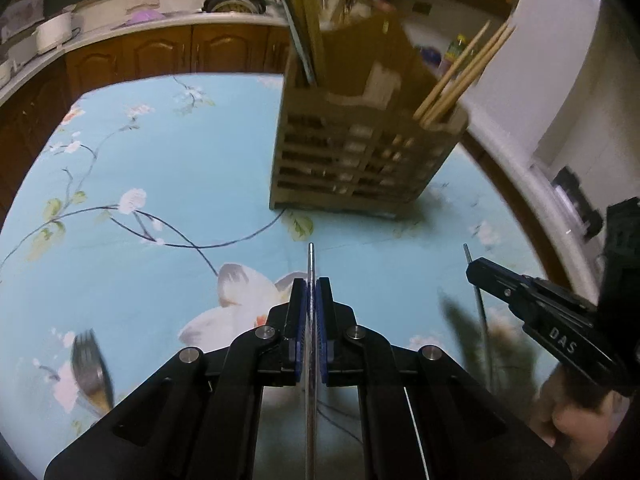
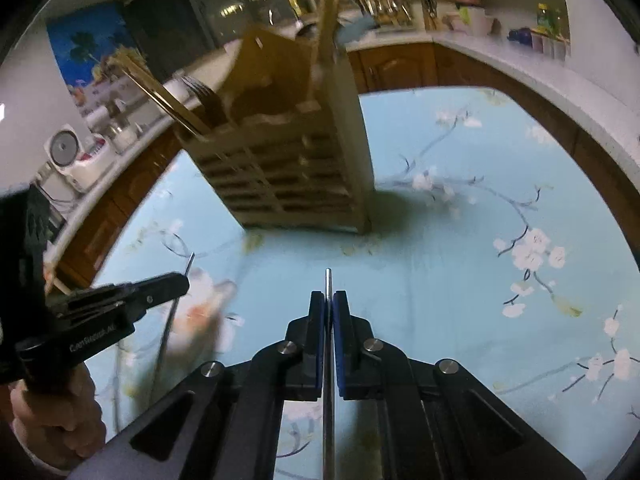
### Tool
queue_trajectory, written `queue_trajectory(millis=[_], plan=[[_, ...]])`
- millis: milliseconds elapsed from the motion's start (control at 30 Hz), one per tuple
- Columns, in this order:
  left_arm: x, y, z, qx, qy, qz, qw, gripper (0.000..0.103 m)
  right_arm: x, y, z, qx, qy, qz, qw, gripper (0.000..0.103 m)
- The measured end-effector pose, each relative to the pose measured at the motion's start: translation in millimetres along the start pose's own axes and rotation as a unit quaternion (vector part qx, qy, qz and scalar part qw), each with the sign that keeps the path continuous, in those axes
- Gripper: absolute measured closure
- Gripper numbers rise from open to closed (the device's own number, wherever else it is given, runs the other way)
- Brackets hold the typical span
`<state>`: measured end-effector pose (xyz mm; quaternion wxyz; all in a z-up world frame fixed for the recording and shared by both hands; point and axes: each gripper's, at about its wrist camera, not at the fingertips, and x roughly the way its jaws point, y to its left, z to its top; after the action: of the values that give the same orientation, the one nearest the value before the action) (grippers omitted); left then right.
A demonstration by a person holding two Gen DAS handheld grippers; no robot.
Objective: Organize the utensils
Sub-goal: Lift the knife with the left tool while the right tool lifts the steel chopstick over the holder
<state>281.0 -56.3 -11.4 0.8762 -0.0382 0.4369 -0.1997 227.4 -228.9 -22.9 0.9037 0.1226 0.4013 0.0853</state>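
A tan slatted utensil holder (image 1: 360, 152) stands on the blue floral tablecloth (image 1: 160, 160), with chopsticks (image 1: 464, 72) in its right compartment; in the right wrist view it (image 2: 288, 176) holds forks (image 2: 204, 94). My left gripper (image 1: 311, 292) is shut on a thin metal utensil handle (image 1: 311, 264) above the cloth, short of the holder. My right gripper (image 2: 328, 304) is shut on another thin metal handle (image 2: 328, 280). Each gripper shows in the other's view, the right one (image 1: 476, 266) and the left one (image 2: 180, 280). A fork (image 1: 90, 368) lies on the cloth at lower left.
A kitchen counter with wooden cabinets (image 1: 168, 52) curves around the table, bearing a white pot (image 1: 54, 32) and a sink area (image 1: 236, 0). A rice cooker (image 2: 68, 156) sits on the counter at left in the right wrist view. Bottles (image 2: 548, 20) stand at far right.
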Motion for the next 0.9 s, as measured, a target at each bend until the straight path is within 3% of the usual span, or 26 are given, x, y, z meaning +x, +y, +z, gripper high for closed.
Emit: queue_trajectory(millis=[467,900], plan=[[-109,-9,5,-0.003,-0.092,-0.040,0.9949,0.099,-92,24,22,-0.015,-0.102,0.021,0.994,0.099],[-136,-16,12,0.007,-0.128,-0.039,0.9909,0.099,-125,35,39,-0.026,-0.151,0.027,0.988,0.099]])
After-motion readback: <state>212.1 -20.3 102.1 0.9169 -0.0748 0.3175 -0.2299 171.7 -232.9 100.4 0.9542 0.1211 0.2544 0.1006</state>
